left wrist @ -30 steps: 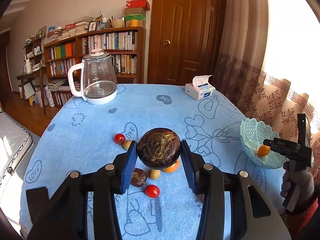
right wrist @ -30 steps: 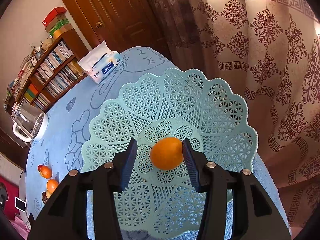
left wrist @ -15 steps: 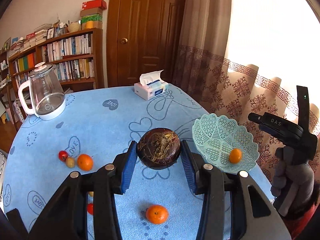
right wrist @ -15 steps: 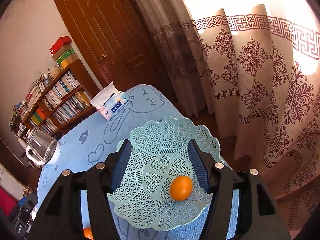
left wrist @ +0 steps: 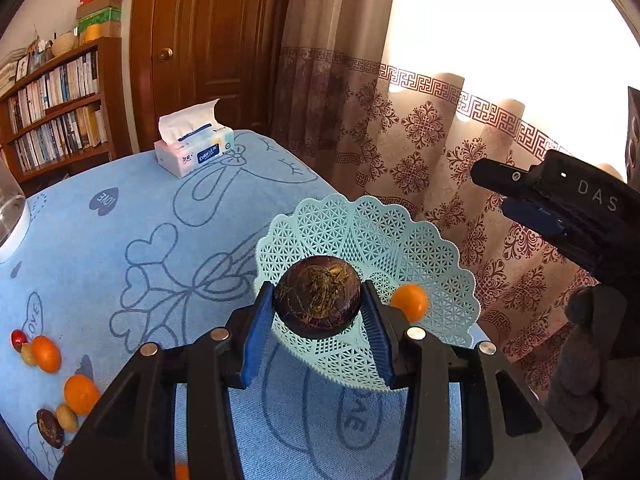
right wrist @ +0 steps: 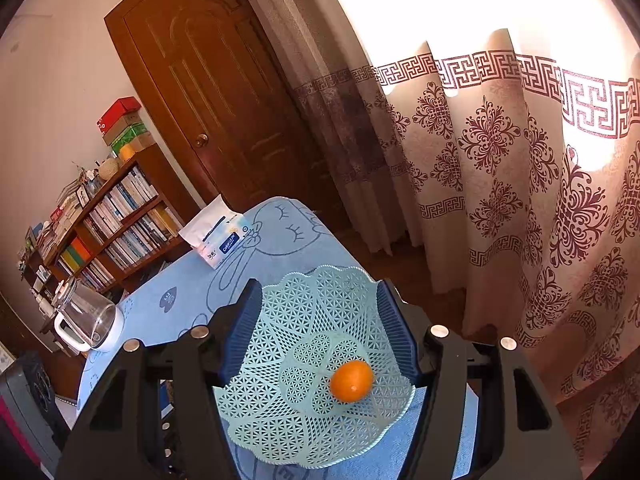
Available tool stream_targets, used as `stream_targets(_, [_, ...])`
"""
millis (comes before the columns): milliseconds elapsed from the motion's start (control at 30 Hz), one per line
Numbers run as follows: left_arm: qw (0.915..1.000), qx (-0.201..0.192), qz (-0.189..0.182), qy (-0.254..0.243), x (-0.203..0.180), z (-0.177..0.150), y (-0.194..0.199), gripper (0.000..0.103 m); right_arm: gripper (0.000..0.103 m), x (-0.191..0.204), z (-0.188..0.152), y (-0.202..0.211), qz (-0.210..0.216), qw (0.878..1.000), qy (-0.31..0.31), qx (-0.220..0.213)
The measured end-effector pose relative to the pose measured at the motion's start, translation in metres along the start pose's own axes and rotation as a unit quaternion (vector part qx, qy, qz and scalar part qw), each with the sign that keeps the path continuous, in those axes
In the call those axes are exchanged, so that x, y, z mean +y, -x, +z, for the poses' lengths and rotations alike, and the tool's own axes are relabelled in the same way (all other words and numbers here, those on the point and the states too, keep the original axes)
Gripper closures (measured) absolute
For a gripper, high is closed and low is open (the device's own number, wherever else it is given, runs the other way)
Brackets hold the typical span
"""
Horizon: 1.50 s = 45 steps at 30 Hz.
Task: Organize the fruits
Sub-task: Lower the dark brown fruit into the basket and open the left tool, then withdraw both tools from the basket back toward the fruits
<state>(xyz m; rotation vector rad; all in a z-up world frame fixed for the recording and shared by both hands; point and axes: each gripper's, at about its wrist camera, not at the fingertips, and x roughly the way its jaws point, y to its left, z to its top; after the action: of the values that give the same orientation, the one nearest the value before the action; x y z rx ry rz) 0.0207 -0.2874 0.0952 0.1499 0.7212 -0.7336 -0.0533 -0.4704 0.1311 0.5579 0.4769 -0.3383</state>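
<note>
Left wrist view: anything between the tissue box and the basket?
Nothing: only bare blue tablecloth between tissue box and basket, seen in left wrist view.

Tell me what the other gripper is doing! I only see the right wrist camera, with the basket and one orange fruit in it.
Observer: The left gripper is shut on a dark brown round fruit, lined up with the mint basket.
Operator: Are there more fruits on the table?
Observer: Yes. Small oranges, a red cherry tomato and a dark fruit lie on the blue tablecloth, far left of the basket.
Operator: Can you see my gripper?
Observer: Yes. The right gripper hangs up and right of the basket, held by a grey gloved hand.
</note>
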Motion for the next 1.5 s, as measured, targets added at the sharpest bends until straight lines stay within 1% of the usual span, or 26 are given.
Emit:
stream_targets(167, [0.9994,0.031,-0.018,0.002,-0.006,-0.005,-0.024,0.059,0.041,-0.001,0.001,0.001,0.001,1.0,0.0,-0.002])
stream_targets(300, [0.9985,0.043,-0.033,0.009,-0.007,-0.007,-0.034,0.059,0.041,-0.002,0.001,0.0,0.0,1.0,-0.003,-0.003])
stream_targets(400, [0.9982,0.05,-0.033,0.009,-0.008,-0.01,-0.036,0.058,0.041,0.0,0.0,-0.002,0.002,1.0,0.0,0.0])
stream_targets(433, [0.9982,0.05,-0.03,0.01,-0.007,-0.01,-0.036,0.046,0.041,0.001,-0.001,-0.003,0.002,1.0,0.001,0.001])
stream_targets(467, [0.9983,0.049,-0.028,0.016,-0.005,-0.01,-0.034,0.026,0.041,0.002,-0.001,-0.003,0.002,1.0,0.002,0.001])
stream_targets(500, [0.9985,0.042,-0.026,0.024,-0.002,-0.009,-0.03,0.02,0.041,0.002,-0.001,-0.002,0.003,1.0,0.002,0.001])
stream_targets(633, [0.9982,0.033,-0.022,0.044,0.008,-0.005,-0.02,0.019,0.041,0.003,0.0,0.002,0.006,1.0,0.0,-0.004])
stream_targets(767, [0.9989,0.011,-0.003,0.046,0.014,0.001,0.001,0.019,0.041,0.001,0.003,0.011,0.011,1.0,-0.007,-0.015])
stream_targets(800, [0.999,0.003,0.003,0.045,0.016,0.003,0.009,0.019,0.04,0.001,0.004,0.014,0.013,1.0,-0.008,-0.019])
stream_targets(833, [0.999,-0.006,0.009,0.044,0.017,0.006,0.017,0.019,0.036,0.001,0.004,0.017,0.016,1.0,-0.009,-0.023])
stream_targets(867, [0.9988,-0.016,0.015,0.043,0.018,0.008,0.025,0.019,0.034,0.002,0.005,0.021,0.02,0.999,-0.008,-0.028])
stream_targets(1000, [0.9973,-0.044,0.034,0.047,0.027,0.015,0.057,0.019,0.033,0.011,0.005,0.037,0.032,0.998,0.004,-0.045])
stream_targets(1133, [0.9946,-0.062,0.068,0.049,0.045,0.017,0.084,0.019,0.03,0.018,0.004,0.046,0.045,0.998,0.012,-0.051])
stream_targets(1200, [0.9921,-0.071,0.088,0.055,0.058,0.015,0.098,0.019,0.028,0.022,0.003,0.05,0.049,0.997,0.016,-0.054])
stream_targets(1367, [0.9835,-0.084,0.139,0.079,0.095,0.006,0.133,0.019,0.028,0.032,0.0,0.057,0.064,0.996,0.028,-0.056])
stream_targets(1500, [0.9739,-0.085,0.187,0.097,0.123,-0.004,0.157,0.019,0.026,0.04,-0.003,0.062,0.079,0.995,0.038,-0.055])
